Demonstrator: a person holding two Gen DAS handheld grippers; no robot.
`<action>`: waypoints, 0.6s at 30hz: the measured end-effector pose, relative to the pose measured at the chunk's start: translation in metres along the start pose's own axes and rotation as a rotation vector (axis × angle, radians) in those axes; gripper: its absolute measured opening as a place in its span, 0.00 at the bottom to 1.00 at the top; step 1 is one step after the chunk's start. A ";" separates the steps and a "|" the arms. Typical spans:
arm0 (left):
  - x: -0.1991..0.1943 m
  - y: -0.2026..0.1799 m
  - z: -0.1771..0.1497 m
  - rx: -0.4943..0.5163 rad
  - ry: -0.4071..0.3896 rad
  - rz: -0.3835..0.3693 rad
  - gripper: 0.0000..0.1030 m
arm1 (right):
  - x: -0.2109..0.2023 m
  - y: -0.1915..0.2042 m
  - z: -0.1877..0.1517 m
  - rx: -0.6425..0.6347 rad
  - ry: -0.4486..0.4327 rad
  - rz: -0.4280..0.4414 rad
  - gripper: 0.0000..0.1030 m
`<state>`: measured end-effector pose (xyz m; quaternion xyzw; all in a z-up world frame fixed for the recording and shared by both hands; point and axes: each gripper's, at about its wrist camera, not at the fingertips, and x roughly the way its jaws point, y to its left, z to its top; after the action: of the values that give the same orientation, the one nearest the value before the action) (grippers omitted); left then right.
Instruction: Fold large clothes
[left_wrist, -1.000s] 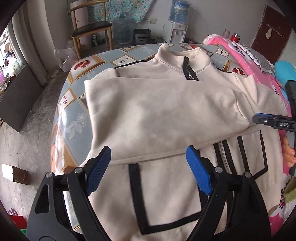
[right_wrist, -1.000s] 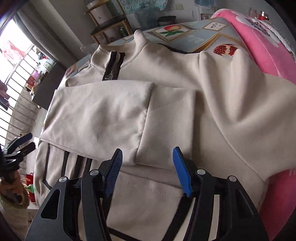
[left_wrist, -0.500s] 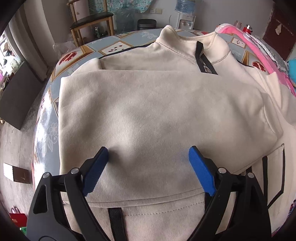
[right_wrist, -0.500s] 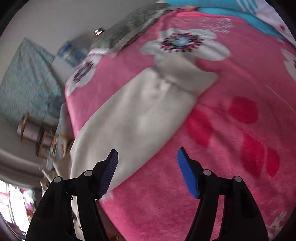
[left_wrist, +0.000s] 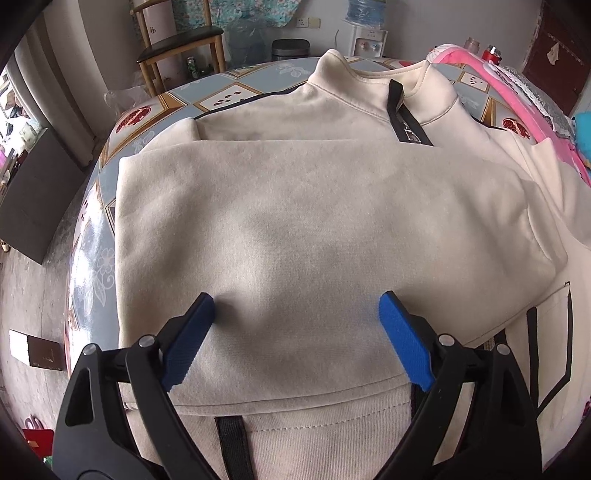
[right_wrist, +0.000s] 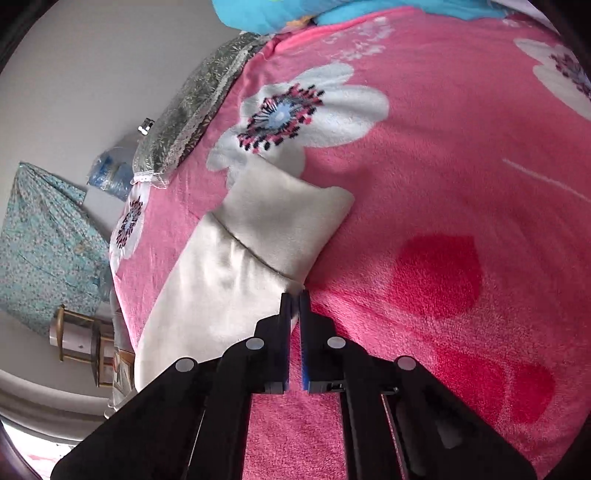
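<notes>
The big sweatshirt (left_wrist: 317, 229) is a plain cream, with a black zip strip (left_wrist: 400, 110) at the collar and black band outlines on its lower front. Its sleeve (right_wrist: 243, 266) shows the same cream, the cuff slightly duller. Under it the tablecloth (left_wrist: 122, 136) is pale grey-blue with white squares framed in tan, printed with red pomegranates and white flowers. The blanket (right_wrist: 461, 184) is bright pink, patterned with large white blossoms with dark speckled centres and deep red patches. Both grippers are black with blue pads (left_wrist: 404, 339). A chair (left_wrist: 181, 40) has a dark brown seat on a light wooden frame. A curtain (right_wrist: 40, 254) is teal with small flecks.
</notes>
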<state>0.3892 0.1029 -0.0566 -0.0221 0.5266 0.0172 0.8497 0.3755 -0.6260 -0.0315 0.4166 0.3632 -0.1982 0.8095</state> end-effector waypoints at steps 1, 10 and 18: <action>0.000 0.000 0.000 -0.003 0.001 -0.002 0.84 | -0.008 0.009 0.001 -0.029 -0.019 0.006 0.04; -0.004 0.013 0.003 -0.072 -0.011 -0.069 0.84 | -0.100 0.124 -0.001 -0.277 -0.143 0.160 0.03; -0.015 0.033 0.000 -0.124 -0.014 -0.122 0.69 | -0.149 0.228 -0.044 -0.427 -0.106 0.277 0.08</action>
<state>0.3810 0.1354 -0.0435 -0.1068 0.5162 -0.0018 0.8498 0.4012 -0.4564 0.1841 0.2710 0.2932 -0.0258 0.9165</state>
